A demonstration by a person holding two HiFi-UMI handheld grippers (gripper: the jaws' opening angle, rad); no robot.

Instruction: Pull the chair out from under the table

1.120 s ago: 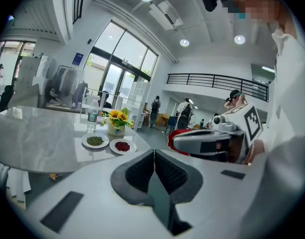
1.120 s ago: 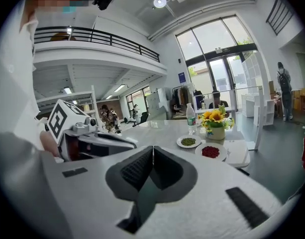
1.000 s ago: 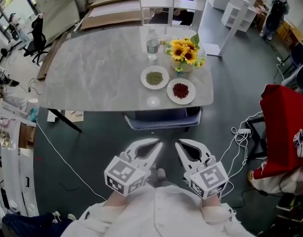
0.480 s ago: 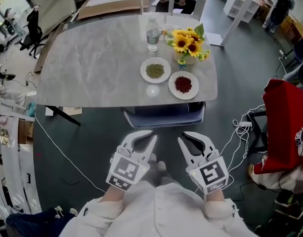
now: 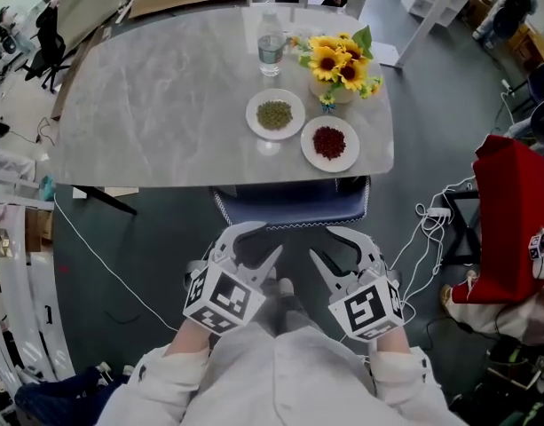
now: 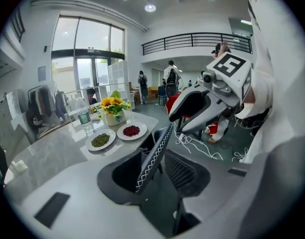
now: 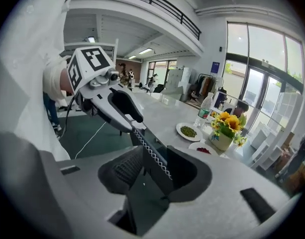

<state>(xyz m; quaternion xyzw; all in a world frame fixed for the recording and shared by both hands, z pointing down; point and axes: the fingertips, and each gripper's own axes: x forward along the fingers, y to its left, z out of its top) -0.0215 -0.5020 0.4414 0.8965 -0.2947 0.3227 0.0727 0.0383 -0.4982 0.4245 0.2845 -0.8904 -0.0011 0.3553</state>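
- Chair [image 5: 289, 213]: tucked under the near edge of the grey table [image 5: 165, 122]; only its dark back with white zigzag stitching shows past the tabletop.
- Left gripper [image 5: 252, 243]: just short of the chair back; jaws opening, partway apart; the stitched edge lines up in the gap between them; nothing gripped.
- Right gripper [image 5: 336, 245]: beside the left one; jaws opening likewise, the chair's edge in the gap; empty.
- Tabletop, right part: plate of green beans [image 5: 274, 114]; plate of red beans [image 5: 329, 143]; sunflowers [image 5: 340, 60]; water bottle [image 5: 270, 47].
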